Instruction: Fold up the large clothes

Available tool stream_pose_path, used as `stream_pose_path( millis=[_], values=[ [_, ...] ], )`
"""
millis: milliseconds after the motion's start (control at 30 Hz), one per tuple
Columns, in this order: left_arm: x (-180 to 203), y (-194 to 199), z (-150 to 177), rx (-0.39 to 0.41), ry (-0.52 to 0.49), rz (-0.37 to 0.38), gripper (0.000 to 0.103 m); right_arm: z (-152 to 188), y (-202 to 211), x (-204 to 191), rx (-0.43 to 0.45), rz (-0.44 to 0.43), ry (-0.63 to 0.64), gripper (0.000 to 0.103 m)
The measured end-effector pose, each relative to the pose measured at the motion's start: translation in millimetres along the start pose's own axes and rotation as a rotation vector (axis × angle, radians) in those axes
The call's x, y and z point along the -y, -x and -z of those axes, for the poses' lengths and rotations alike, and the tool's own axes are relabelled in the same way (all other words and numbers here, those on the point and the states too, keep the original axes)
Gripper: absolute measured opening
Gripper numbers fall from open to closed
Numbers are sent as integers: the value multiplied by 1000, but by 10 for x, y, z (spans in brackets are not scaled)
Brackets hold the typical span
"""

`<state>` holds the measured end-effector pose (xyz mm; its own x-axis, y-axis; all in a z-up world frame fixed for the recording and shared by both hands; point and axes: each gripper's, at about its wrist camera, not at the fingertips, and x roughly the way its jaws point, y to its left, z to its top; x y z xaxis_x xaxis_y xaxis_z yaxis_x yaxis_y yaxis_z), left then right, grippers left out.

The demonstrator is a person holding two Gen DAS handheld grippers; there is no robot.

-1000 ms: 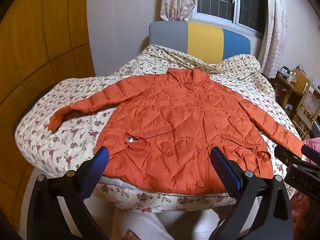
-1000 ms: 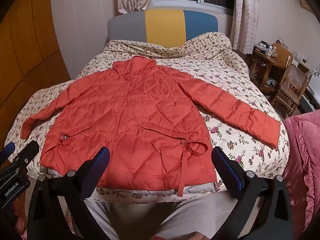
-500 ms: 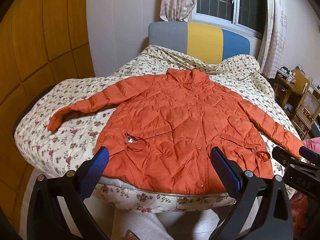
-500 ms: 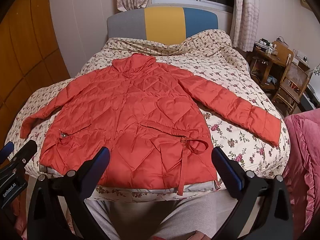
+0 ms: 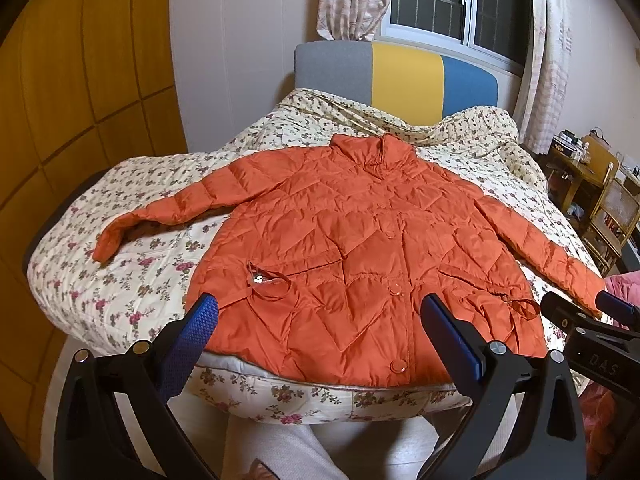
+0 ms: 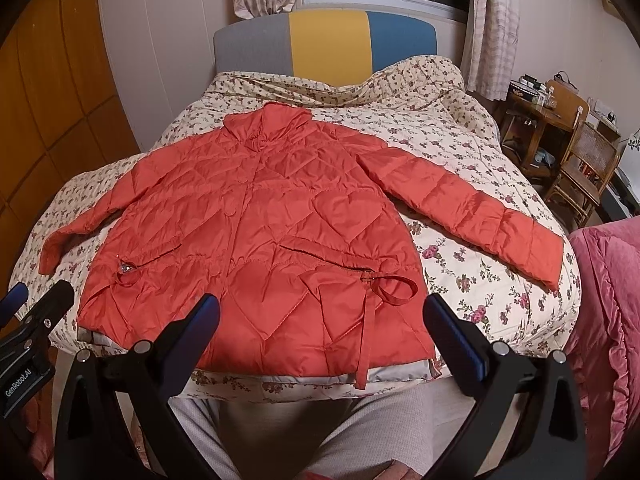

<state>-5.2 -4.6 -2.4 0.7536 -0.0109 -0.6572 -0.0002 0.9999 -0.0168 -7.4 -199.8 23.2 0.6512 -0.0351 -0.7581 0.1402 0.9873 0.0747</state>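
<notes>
The left gripper is spread wide, its blue-padded fingers holding nothing and touching nothing — it hangs off the foot edge of the bed, aimed at the jacket's hem. The right gripper is just as wide open and empty, poised over the same foot edge; each tool's tip shows at the margin of the other's view, so the two sit side by side.

The orange quilted jacket lies front-up and buttoned on the floral bedspread, collar toward the tricolour headboard, hem along the foot edge with the grey lining showing. Both sleeves are spread outward — the one nearer the right gripper reaches toward that side's edge of the bed. A drawstring loop lies at the waist. A pink quilt is bunched beside the bed, a wooden chair beyond.
</notes>
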Motion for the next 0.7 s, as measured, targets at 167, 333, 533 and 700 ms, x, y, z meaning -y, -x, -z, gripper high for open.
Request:
stream_pose_path(
  millis=[167,333,533,700],
  values=[
    [18,-17,3,-2,-4,0,100,9,-18,-8,-5,2,2,101],
    [24,-24,7,-4,-6,-1,100,8,-24,-7,-8,2,-3,101],
    [35,-38,15,-7,-8,0,100,14,-40,-3,-13,0,-4,101],
    [36,-39,16,-9,-9,0,100,16,-57,-6,-20,-2,-2,101]
  ],
)
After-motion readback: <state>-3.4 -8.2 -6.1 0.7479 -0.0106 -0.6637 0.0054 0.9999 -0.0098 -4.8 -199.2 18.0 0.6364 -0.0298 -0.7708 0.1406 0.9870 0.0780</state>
